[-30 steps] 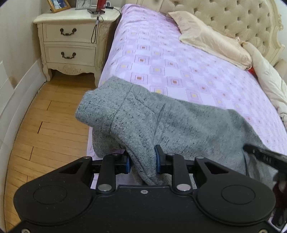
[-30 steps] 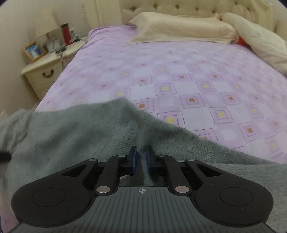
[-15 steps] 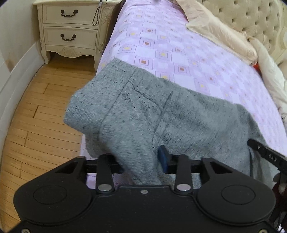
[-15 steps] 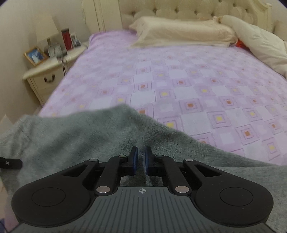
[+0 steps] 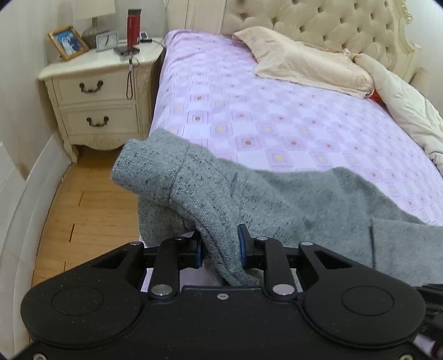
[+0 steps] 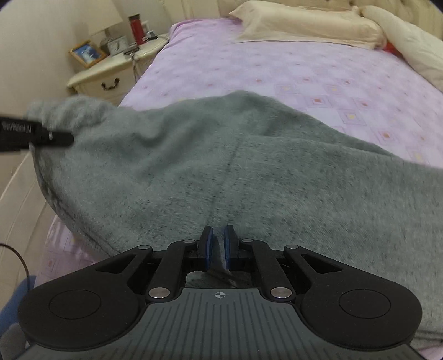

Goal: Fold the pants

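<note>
Grey knit pants (image 5: 277, 199) lie across the near end of a bed with a purple patterned sheet (image 5: 249, 105); one end hangs over the left bed edge. My left gripper (image 5: 220, 243) is shut on a thick fold of the pants near that left end. In the right wrist view the pants (image 6: 221, 166) fill the foreground, and my right gripper (image 6: 217, 243) is shut on the pants' near edge, with fabric pinched between its blue pads. The left gripper's tip (image 6: 36, 135) shows at the far left of that view.
A cream nightstand (image 5: 97, 91) with a photo frame, clock and red bottle (image 5: 133, 26) stands left of the bed on a wooden floor (image 5: 88, 199). Beige pillows (image 5: 310, 63) and a cream duvet (image 5: 401, 105) lie by the tufted headboard.
Both grippers have kept their hold and carried the pants. The left view dipped, then tilted back up toward the headboard. More of the pants now spreads in front of the right gripper.
</note>
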A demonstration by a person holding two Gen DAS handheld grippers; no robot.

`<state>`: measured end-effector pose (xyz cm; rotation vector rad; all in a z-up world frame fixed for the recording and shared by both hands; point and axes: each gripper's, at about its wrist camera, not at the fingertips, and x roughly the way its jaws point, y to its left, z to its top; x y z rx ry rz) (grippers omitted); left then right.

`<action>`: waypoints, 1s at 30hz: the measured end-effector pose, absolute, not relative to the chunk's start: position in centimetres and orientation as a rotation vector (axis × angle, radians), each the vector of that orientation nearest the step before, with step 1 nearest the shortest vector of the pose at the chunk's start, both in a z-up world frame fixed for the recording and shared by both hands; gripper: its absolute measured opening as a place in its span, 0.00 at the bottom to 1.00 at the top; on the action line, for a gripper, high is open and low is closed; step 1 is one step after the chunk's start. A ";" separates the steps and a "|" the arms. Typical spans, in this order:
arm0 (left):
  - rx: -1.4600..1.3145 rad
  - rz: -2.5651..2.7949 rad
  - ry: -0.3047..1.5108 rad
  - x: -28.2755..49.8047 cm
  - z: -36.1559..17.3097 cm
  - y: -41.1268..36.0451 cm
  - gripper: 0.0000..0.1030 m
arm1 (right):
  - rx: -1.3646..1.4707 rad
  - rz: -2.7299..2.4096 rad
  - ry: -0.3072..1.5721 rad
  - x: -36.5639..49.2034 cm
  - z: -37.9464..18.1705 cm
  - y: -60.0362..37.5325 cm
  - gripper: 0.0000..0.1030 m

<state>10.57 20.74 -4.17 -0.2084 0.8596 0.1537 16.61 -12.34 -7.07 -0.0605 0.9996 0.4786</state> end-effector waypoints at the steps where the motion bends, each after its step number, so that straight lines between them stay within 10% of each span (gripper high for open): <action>1: -0.195 0.154 0.849 10.6 -3.7 20.4 0.29 | -0.052 0.486 1.002 16.8 -6.9 -12.5 0.08; 12: 0.233 -0.080 0.524 8.8 5.4 5.3 0.29 | 0.078 0.327 0.897 18.3 -1.5 -24.0 0.08; 23: 0.407 -0.485 0.659 9.0 -2.7 -13.1 0.44 | 0.131 0.012 0.942 18.3 -1.9 -35.9 0.12; 30: 0.361 -0.387 0.680 9.2 -2.5 -8.9 0.44 | 0.300 0.237 0.914 18.7 -3.1 -37.6 0.38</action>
